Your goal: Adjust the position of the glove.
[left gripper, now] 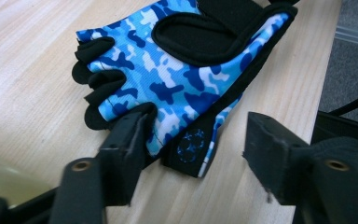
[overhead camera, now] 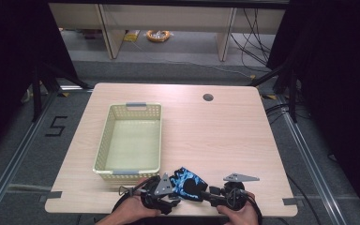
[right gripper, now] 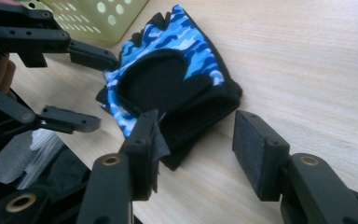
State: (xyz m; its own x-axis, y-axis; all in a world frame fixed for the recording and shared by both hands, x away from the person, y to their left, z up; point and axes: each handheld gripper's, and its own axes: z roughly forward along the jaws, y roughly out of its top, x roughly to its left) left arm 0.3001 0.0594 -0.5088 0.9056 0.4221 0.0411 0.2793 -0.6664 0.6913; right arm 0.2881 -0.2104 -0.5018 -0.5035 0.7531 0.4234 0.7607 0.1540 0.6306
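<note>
You are bracketing the blue camouflage glove (overhead camera: 187, 183) lying at the counter's (overhead camera: 225, 136) near edge with both hand-held grippers, left (left gripper: 193, 140) and right (right gripper: 198, 140), jaws apart, nothing pinched. Closing on one loose layer risks it slipping before the basket (overhead camera: 104, 140).

A black numeral "5" (overhead camera: 56, 126) is marked on the grey floor left of the table (overhead camera: 225, 136). The glove (left gripper: 177, 79) bears a small round blue emblem (left gripper: 190, 145) on its black edge tab; no lettering legible in it.
</note>
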